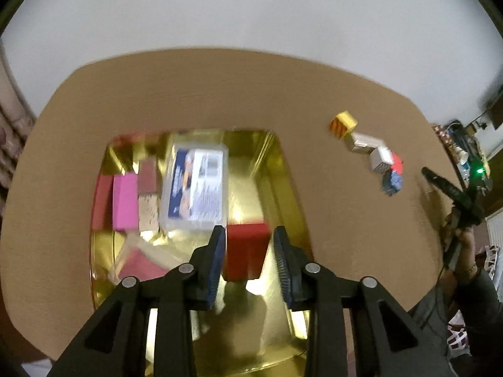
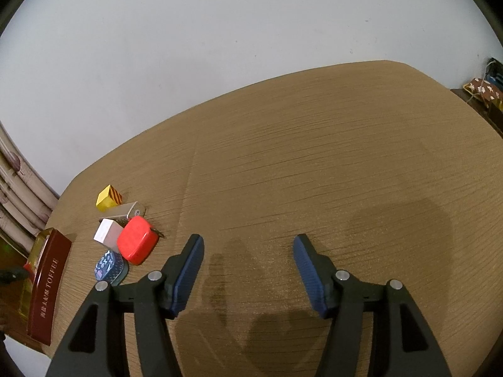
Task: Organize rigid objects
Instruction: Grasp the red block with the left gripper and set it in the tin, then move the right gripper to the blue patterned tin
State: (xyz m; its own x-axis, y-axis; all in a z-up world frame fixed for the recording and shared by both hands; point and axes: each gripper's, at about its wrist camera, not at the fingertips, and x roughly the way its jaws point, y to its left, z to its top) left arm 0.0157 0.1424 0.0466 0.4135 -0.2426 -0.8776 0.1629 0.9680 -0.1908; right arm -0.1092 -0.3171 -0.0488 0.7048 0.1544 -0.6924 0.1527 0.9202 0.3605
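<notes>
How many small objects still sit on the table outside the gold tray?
5, clustered together: a yellow box farthest, then a silver case, a white box, a red tin and a blue patterned tin nearest. Smaller things may hide behind them.

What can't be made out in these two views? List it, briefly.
- Left wrist view: print on the clear box is motion-blurred.
- Left wrist view: the gold tray's near floor lies behind the left tongs.
- Right wrist view: the tray's contents are hidden by its red wall and the frame edge.
</notes>
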